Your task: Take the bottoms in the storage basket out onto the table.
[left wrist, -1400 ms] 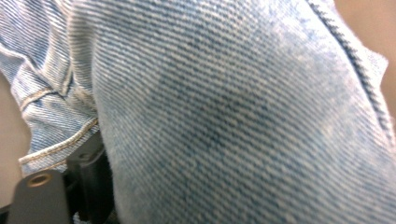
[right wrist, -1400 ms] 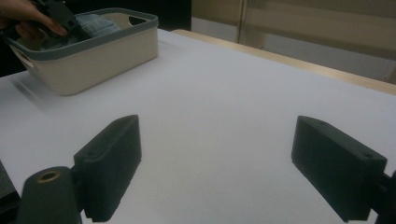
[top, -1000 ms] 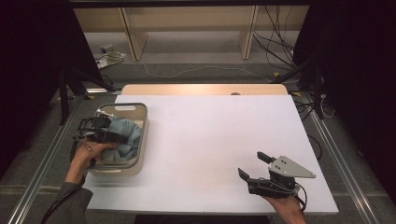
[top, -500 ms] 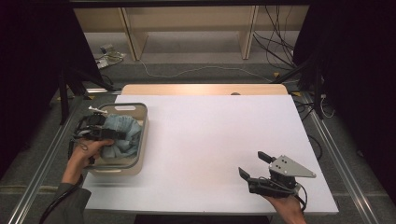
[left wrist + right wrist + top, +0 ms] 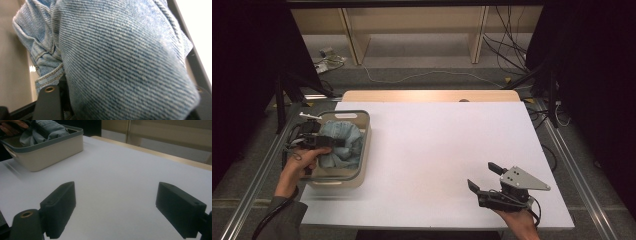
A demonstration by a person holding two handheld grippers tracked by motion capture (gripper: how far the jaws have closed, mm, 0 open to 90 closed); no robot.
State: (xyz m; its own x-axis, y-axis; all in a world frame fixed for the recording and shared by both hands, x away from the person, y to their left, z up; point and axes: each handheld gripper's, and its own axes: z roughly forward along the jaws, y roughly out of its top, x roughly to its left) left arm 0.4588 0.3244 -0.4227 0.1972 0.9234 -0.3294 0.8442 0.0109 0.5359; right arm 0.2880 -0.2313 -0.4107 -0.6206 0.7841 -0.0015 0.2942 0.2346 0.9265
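A light blue denim garment lies bunched in a beige basket with a grey rim at the table's left. My left gripper reaches into the basket from its left side. In the left gripper view a thick fold of the denim bulges between the jaws and hides their tips, so they look clamped on it. My right gripper rests near the front right of the white table, open, with bare table between its jaws. The basket and the denim appear far off in the right gripper view.
A wooden strip runs along the table's far edge. Metal rails flank the table on both sides. Shelving legs and loose cables lie on the floor behind.
The left hand has drawn back slightly toward the basket's left side, and the denim has shifted and bunched up with it. The right gripper has not moved.
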